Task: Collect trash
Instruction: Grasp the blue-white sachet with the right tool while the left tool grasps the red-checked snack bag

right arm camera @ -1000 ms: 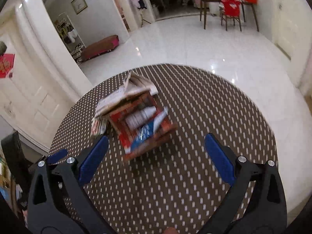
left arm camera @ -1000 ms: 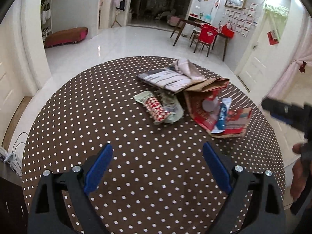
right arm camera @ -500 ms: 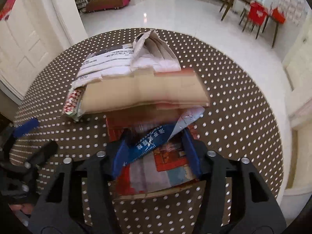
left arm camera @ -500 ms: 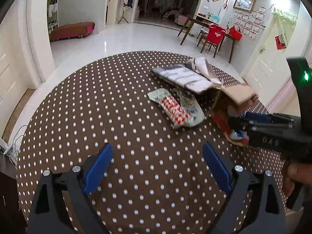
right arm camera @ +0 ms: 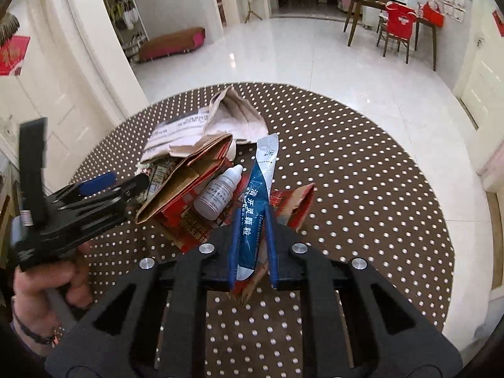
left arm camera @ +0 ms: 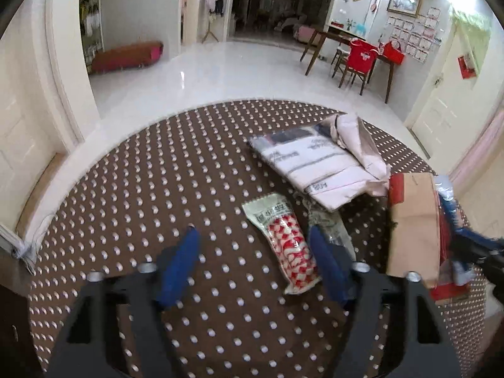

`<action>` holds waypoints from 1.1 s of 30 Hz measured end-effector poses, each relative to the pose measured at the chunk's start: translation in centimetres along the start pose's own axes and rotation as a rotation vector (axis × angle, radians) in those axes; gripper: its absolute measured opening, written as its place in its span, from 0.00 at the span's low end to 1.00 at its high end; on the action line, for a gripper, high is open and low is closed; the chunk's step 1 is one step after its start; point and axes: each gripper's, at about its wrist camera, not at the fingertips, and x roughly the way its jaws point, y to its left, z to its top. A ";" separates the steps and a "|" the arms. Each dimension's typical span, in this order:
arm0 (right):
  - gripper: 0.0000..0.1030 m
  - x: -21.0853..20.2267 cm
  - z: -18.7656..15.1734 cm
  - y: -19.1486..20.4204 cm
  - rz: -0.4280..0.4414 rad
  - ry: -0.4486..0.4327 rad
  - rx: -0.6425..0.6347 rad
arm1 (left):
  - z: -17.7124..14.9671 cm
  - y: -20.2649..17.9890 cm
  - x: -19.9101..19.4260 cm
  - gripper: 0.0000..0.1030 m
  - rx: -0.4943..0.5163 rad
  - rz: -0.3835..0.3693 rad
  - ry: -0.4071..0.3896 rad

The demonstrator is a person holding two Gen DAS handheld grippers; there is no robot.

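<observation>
Trash lies gathered toward one side of the round desk [left arm camera: 132, 208], which wears a brown cloth dotted white; none of it has left the desk yet, so I judge the collecting only just begun.

The right gripper [right arm camera: 253, 220] has just been closing its jaws, and they now pinch a long blue-and-silver foil sachet [right arm camera: 256, 195], glossy and flat, that juts forward from between the blue pads. Beneath it sits a torn red cardboard box [right arm camera: 195, 220], its brown inner face folded open and one ragged flap standing up on the right. A small translucent dropper bottle [right arm camera: 217, 193] with a white cap rests on that box, just beside the sachet.

The left gripper [left arm camera: 255, 264] has also been closing its jaws, yet they stand apart with only cloth between them. Its right pad sits just beside a red-and-white chequered packet [left arm camera: 288, 245], a soft plastic pouch lying flat with a pale printed end. Touching that packet on its far side is a crumpled clear wrapper [left arm camera: 330, 230]. Beyond lies a white printed mailer bag [left arm camera: 318, 167], creased and slack, with crumpled pale paper [left arm camera: 359, 138] bunched on its far end.

Everything but the sachet is still to be picked up; no bin shows in either view.
</observation>
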 end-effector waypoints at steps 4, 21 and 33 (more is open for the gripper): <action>0.15 -1.7 -0.2 -0.7 0.039 -0.040 0.029 | 0.0 0.2 -0.2 0.17 0.011 -0.048 0.017; 0.15 -10.0 -2.5 -2.7 0.091 -0.186 0.094 | -3.5 -0.5 -7.4 0.12 0.014 -0.134 -0.063; 0.15 -15.5 -4.7 -8.4 0.040 -0.277 0.195 | -3.3 -7.3 -12.8 0.12 0.110 -0.250 -0.133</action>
